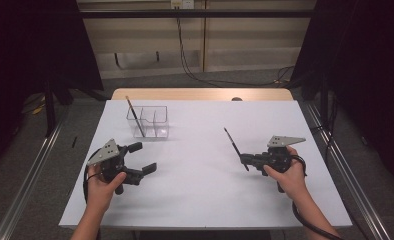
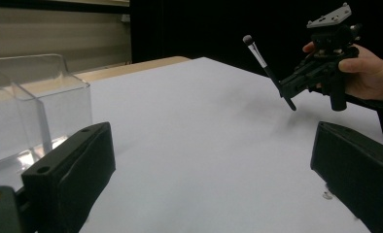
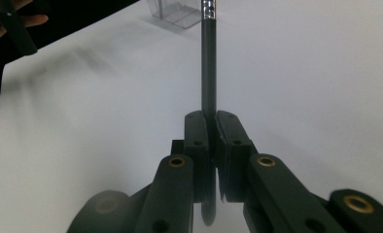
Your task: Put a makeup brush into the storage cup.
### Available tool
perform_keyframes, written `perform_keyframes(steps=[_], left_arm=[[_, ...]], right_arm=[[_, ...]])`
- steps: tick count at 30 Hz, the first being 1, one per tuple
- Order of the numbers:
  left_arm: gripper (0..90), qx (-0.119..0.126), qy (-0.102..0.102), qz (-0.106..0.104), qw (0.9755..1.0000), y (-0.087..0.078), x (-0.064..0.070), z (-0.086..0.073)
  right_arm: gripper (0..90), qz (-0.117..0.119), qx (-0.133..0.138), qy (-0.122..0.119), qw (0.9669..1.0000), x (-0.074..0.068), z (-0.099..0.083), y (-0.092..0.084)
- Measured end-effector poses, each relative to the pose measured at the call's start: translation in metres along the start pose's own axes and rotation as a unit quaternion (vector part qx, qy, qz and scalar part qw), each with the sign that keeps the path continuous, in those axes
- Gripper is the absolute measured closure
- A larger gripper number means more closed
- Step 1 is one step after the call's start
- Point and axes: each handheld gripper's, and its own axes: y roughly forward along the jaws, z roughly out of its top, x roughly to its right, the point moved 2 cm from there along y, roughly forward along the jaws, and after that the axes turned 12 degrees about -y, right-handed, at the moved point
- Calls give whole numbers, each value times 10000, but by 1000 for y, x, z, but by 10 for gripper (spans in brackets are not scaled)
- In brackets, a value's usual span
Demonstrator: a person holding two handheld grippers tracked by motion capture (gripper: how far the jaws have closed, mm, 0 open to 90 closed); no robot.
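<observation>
Brush (image 1: pixel 233 144) sat clamped in the right tool (image 1: pixel 247 161), pinched low on its handle, bristle end tilted up and away above the white surface (image 1: pixel 210 200). Grip was narrow, near one end; long free shaft could pivot or slip between the pads if swung fast. Clear organizer (image 1: pixel 150 121) stood well apart across the surface, one brush (image 1: pixel 135 117) already leaning in its end compartment. Thin walls looked light; a low or angled entry might catch the rim and tip it. Left tool (image 1: pixel 144 157) hovered near the organizer, jaws spread wide, holding nothing, free to steady it
</observation>
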Motion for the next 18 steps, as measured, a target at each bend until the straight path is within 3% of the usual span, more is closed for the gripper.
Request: perform_keyframes(steps=[11, 18], left_arm=[[9, 41, -148, -323, 9994, 24, 7, 3], [6, 74, -147, -470, 9988, 37, 12, 6]], right_arm=[[844, 193, 421, 82, 9989, -12, 4, 9], [844, 307, 470, 19, 9984, -18, 8, 12]])
